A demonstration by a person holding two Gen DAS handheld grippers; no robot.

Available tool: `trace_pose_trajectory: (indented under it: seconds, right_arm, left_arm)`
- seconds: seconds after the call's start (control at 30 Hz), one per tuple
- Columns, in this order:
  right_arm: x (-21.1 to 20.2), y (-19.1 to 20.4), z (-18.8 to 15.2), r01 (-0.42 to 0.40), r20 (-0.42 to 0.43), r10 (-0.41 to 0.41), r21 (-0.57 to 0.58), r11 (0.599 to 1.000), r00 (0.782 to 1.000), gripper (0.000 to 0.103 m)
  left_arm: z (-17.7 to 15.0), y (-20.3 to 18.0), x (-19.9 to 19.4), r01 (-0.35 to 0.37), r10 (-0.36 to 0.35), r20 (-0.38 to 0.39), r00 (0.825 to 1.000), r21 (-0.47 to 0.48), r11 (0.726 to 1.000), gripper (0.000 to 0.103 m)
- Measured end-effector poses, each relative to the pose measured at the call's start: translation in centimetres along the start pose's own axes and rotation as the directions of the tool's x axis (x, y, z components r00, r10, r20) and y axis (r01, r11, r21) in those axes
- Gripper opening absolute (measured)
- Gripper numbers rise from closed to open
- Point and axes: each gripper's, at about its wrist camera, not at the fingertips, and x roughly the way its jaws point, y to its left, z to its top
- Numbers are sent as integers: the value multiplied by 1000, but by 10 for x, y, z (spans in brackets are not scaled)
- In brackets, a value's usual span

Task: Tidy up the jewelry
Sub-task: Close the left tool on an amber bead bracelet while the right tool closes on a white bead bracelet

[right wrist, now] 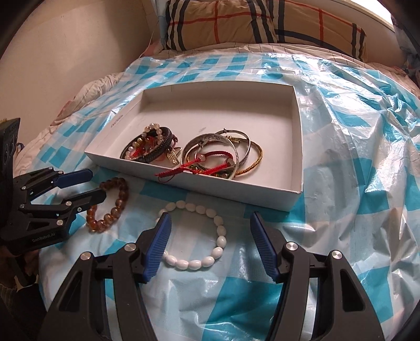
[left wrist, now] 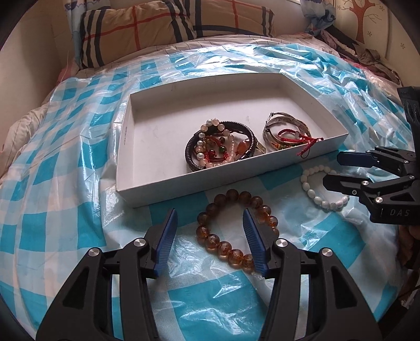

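Both tools gape over bracelets on the plastic-covered bed: left tool (left wrist: 210,236) straddles the amber bead bracelet (left wrist: 223,246), right tool (right wrist: 210,244) the white bead bracelet (right wrist: 210,259); next, probably pinching each into the white tray (left wrist: 126,147).

We're over a bed (left wrist: 31,123) with a pale quilt, mostly covered by a crinkled plastic sheet (left wrist: 78,162) in blue-and-white checks, glossy with glare patches. Upper centre of both views: plaid pillows (right wrist: 223,23), tan with dark and red stripes, lying against the head end. Plain cream wall (right wrist: 78,44) fills the upper left of the right wrist view. Upper right of the left wrist view: a panel with a brown tree print (left wrist: 367,21), a heap of dark clothes (left wrist: 367,55) below it. Bright daylight comes in at the upper right of the right wrist view.
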Motion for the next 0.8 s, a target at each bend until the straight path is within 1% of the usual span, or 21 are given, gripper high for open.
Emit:
trace_pose_trajectory:
  seconds: [0.03,0.07,0.17,0.2,0.23,0.27,0.33,0.47,0.57,0.7,0.8]
  right_arm:
    - [3,3,0,5,-14,-5,-19,1000,1000,62]
    - [4,7,-1,14,-18,-15,-41,999,1000,63]
    - [4,21,-6,-9,-36,5,-108,994,999,62]
    - [2,24,-9,-26,-42,21,-120,992,999,59]
    - [0,25,-11,-44,-48,38,-124,991,998,52]
    - [-3,25,-12,-60,-51,54,-119,991,997,51]
    - [-6,22,-12,-75,-50,71,-98,992,996,51]
    - [-1,17,-7,-59,-44,56,-72,996,997,51]
    - [4,20,-6,-50,-45,46,-82,995,998,52]
    - [5,14,-5,-77,-44,74,-55,996,996,53]
    - [7,22,-5,-42,-42,38,-98,994,998,51]
  left_arm:
    - [0,-2,3,0,0,-9,1000,10,1000,56]
    - [0,-5,5,-1,2,-18,1000,25,1000,57]
    - [-3,-12,7,9,-7,-27,1000,62,998,57]
    - [-3,-14,6,20,-18,-28,999,68,997,56]
    - [-4,-15,5,33,-31,-29,999,70,997,51]
    - [-4,-16,4,38,-36,-31,999,71,997,50]
    - [-4,-16,3,35,-33,-31,999,68,997,50]
    - [-3,-15,6,29,-27,-36,999,59,998,51]
    - [-4,-15,7,28,-26,-35,999,57,998,53]
    - [-4,-13,10,36,-34,-35,999,44,998,55]
    - [-5,-12,12,37,-36,-30,999,47,998,55]
